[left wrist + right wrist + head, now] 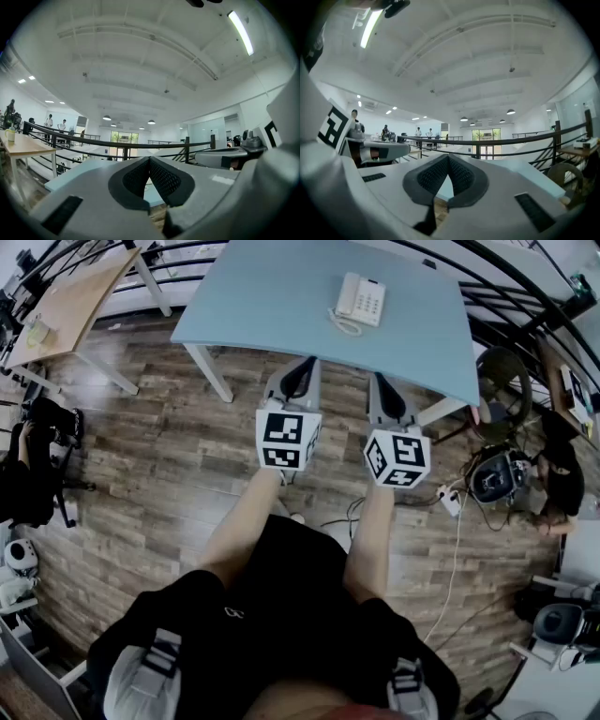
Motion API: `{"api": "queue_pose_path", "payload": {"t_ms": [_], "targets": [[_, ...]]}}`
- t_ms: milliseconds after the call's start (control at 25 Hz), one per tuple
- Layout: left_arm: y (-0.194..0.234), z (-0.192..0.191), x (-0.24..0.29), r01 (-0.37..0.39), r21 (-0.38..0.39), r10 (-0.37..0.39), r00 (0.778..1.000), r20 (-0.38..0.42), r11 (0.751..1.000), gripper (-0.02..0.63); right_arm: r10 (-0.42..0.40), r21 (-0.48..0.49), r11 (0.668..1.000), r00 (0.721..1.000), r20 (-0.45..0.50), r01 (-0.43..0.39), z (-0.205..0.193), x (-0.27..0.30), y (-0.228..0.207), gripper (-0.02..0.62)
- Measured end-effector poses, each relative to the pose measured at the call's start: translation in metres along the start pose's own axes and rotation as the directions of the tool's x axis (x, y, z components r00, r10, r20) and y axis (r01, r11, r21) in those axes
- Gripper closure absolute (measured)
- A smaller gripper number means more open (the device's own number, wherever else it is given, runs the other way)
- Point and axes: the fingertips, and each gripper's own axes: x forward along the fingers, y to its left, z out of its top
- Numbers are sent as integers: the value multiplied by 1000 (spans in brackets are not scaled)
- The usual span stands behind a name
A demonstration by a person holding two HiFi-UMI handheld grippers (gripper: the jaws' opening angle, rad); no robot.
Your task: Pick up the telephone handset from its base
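Observation:
A white telephone (pixel 361 299) stands on the far part of the light blue table (pixel 281 296). Its handset (pixel 348 292) lies in the cradle on the left side of the base, and a coiled cord (pixel 345 324) loops in front of it. My left gripper (pixel 301 368) and right gripper (pixel 383 382) are held side by side and level, short of the table's near edge and well away from the phone. Each gripper view shows its own jaws touching at the tips with nothing between them: the left gripper (pixel 149 159) and the right gripper (pixel 448 157). The phone is hidden in both gripper views.
A wooden desk (pixel 66 301) stands at the far left. A black railing (pixel 525 306) runs behind and to the right of the table. On the wood floor at the right lie a power strip (pixel 448 499) and cables, beside a chair (pixel 497 474) and a seated person (pixel 562 474).

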Motion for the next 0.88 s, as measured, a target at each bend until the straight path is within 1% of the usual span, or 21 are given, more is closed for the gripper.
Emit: {"api": "queue_pose_path", "payload": {"t_ms": [80, 240, 360, 520, 720, 800, 880], "targets": [[-7, -3, 1, -8, -14, 8, 1000, -4, 1000, 607, 17, 43, 999, 1000, 5, -17, -2, -4, -6, 600], [-8, -6, 5, -4, -23, 4, 1000, -5, 1000, 607, 9, 61, 998, 1000, 2, -9, -6, -6, -16, 600], [3, -4, 12, -10, -36, 10, 1000, 1, 999, 607, -9, 76, 997, 1000, 6, 9, -4, 2, -25, 600], [27, -9, 32, -20, -55, 20, 1000, -4, 998, 607, -5, 84, 996, 1000, 6, 4, -6, 28, -28, 600], [59, -24, 93, -13, -98, 11, 1000, -17, 995, 607, -6, 70, 998, 1000, -20, 7, -19, 84, -47, 600], [69, -33, 127, -2, -131, 0, 1000, -17, 991, 607, -14, 70, 997, 999, -37, 17, -27, 111, -65, 600], [79, -42, 167, 17, -157, -22, 999, -28, 988, 607, -29, 94, 995, 999, -37, 33, -32, 141, -87, 600]]}}
